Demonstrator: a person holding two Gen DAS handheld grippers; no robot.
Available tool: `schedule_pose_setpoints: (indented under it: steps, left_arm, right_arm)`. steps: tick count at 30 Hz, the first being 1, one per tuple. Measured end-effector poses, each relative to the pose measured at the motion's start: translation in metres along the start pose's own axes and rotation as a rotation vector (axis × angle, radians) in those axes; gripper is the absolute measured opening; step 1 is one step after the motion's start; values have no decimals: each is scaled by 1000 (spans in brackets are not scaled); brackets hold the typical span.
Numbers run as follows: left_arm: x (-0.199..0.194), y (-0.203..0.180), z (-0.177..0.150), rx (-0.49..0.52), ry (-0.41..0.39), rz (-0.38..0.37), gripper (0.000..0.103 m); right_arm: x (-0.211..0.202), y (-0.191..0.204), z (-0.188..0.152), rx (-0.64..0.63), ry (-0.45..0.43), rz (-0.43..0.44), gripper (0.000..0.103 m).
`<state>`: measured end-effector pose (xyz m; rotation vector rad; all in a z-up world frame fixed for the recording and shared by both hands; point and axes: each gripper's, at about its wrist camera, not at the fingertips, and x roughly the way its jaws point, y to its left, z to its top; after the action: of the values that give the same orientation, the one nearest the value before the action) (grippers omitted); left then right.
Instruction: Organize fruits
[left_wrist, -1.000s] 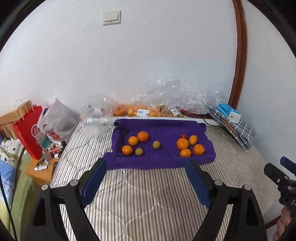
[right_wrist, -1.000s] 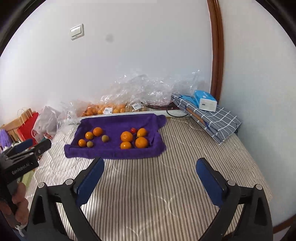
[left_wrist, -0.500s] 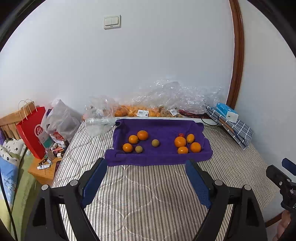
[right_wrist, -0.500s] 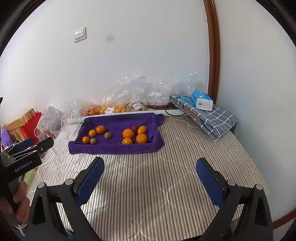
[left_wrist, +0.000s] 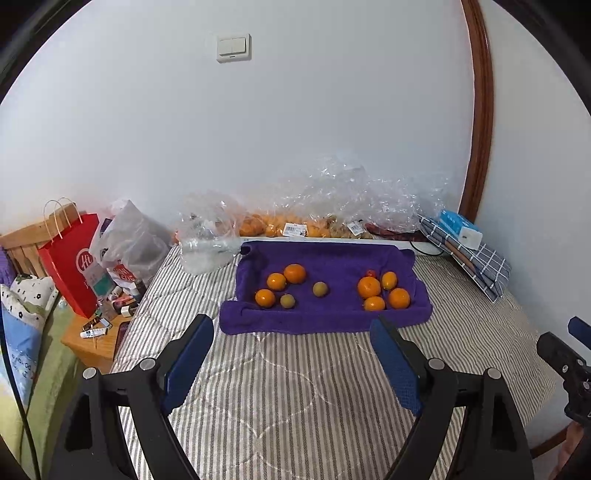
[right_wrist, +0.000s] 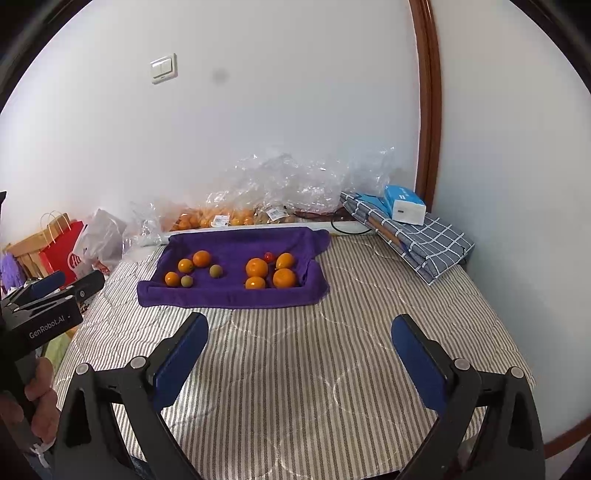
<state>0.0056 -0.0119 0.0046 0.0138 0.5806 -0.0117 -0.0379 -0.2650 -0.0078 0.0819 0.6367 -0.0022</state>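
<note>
A purple towel (left_wrist: 332, 258) (right_wrist: 236, 240) lies on the striped bed at the far side. On its left part sit three oranges (left_wrist: 294, 273) (right_wrist: 201, 258) and two small greenish-brown fruits (left_wrist: 320, 288) (right_wrist: 215, 271). On its right part sit several oranges (left_wrist: 368, 287) (right_wrist: 256, 267) and a small red tomato (left_wrist: 371, 273) (right_wrist: 269, 256). My left gripper (left_wrist: 291, 332) is open and empty, well short of the towel. My right gripper (right_wrist: 299, 332) is open and empty, also short of the towel. Each gripper shows at the edge of the other's view.
Clear plastic bags with more oranges (left_wrist: 273, 227) (right_wrist: 221, 218) lie along the wall. A folded checked cloth with a blue-white box (left_wrist: 460, 229) (right_wrist: 404, 203) sits at the back right. A red paper bag (left_wrist: 74, 262) and clutter stand left of the bed.
Both grippers have drawn back and risen from the towel, so it looks smaller and farther. The fruits have not moved. Both grippers stay open.
</note>
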Motion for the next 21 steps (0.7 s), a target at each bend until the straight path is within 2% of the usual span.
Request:
schedule_pose_setpoints:
  steps: [21]
  left_arm:
    - [3,5,-1,-25,6,-15,86]
  right_arm:
    - [3,2,-1,5,7,2,98]
